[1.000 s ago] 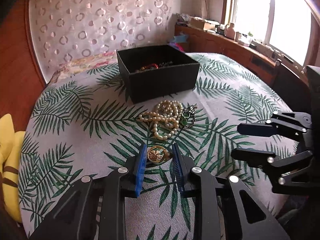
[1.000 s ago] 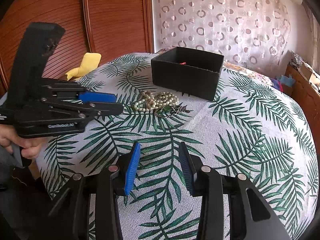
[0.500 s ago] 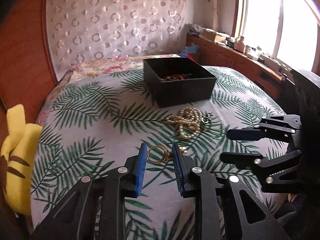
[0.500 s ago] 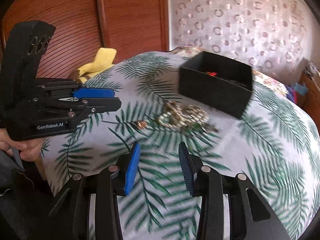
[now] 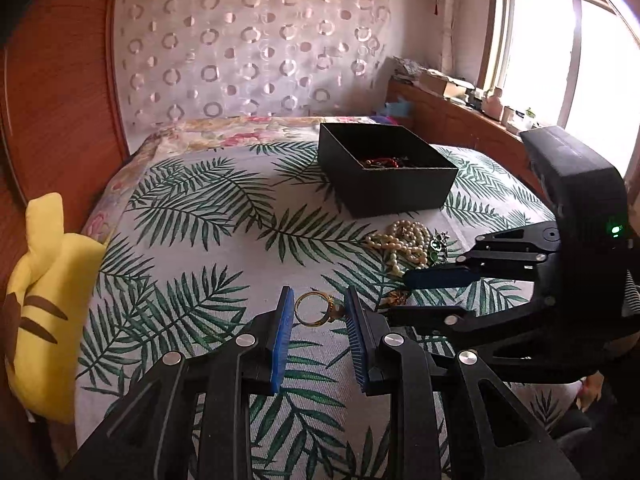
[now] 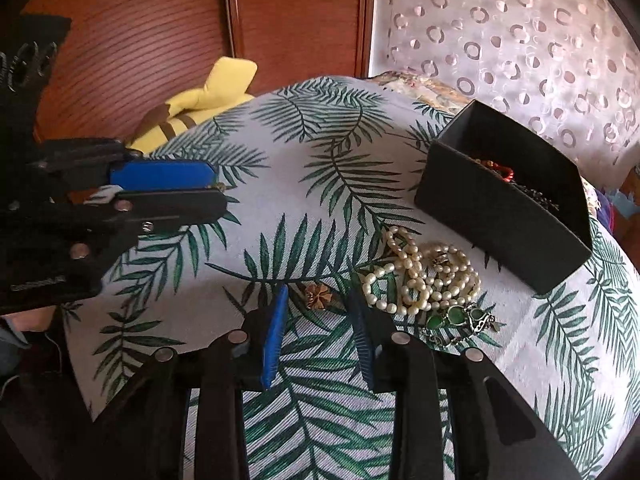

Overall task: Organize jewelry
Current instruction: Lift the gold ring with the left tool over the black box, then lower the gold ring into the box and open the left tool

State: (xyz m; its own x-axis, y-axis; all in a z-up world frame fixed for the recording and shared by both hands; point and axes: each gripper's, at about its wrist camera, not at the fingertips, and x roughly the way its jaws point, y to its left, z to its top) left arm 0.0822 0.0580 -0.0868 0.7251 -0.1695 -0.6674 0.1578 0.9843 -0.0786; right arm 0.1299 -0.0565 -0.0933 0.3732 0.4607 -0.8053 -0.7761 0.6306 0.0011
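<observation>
- While my left gripper [image 5: 318, 312] is partly closed, a gold ring [image 5: 316, 309] sits between its blue pads; I cannot tell if they squeeze it.
- Near the ring, on the side toward the black box [image 5: 386, 172], lies a pearl necklace [image 5: 404, 240] with a green pendant [image 5: 436, 244] touching it.
- Inside the box I see red beads [image 5: 380, 161].
- Close to the ring, my right gripper [image 6: 318, 320] is open and holds nothing, with a small gold flower charm [image 6: 319, 294] lying past its tips.
- Far from the ring, a yellow plush toy [image 5: 44, 308] sits at the edge of the leaf-print cloth [image 5: 192, 240].
</observation>
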